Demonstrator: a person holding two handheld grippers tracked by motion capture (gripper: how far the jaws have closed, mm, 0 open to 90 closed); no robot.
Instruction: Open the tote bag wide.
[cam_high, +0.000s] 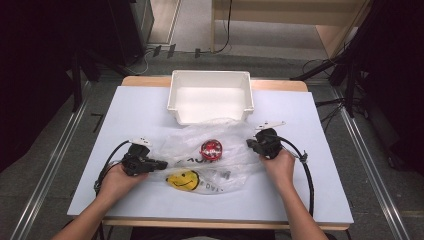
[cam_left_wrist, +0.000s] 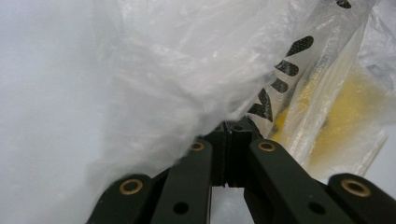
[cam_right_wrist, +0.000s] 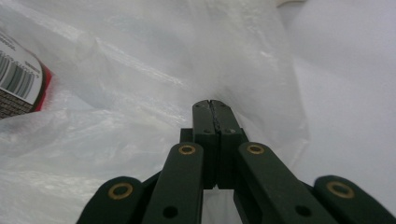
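Observation:
A crumpled clear plastic bag (cam_high: 235, 160) lies in the middle of the white table, printed with a yellow smiley face (cam_high: 183, 179) and black letters. Inside it rests a red can (cam_high: 211, 149) with a barcode label (cam_right_wrist: 18, 84). My left gripper (cam_high: 164, 164) is at the bag's left edge, shut with the film (cam_left_wrist: 177, 70) bunched over its tips (cam_left_wrist: 232, 127); the yellow print (cam_left_wrist: 345, 107) shows just beyond. My right gripper (cam_high: 250, 143) is at the bag's right edge, its jaws (cam_right_wrist: 213, 103) pressed together with the film (cam_right_wrist: 116, 93) pinched at their tips.
A white plastic bin (cam_high: 172, 95) stands behind the bag at the table's far edge. The white tabletop (cam_high: 125, 115) stretches out on both sides. Black cables trail from both grippers. Dark stands and cables sit on the floor around the table.

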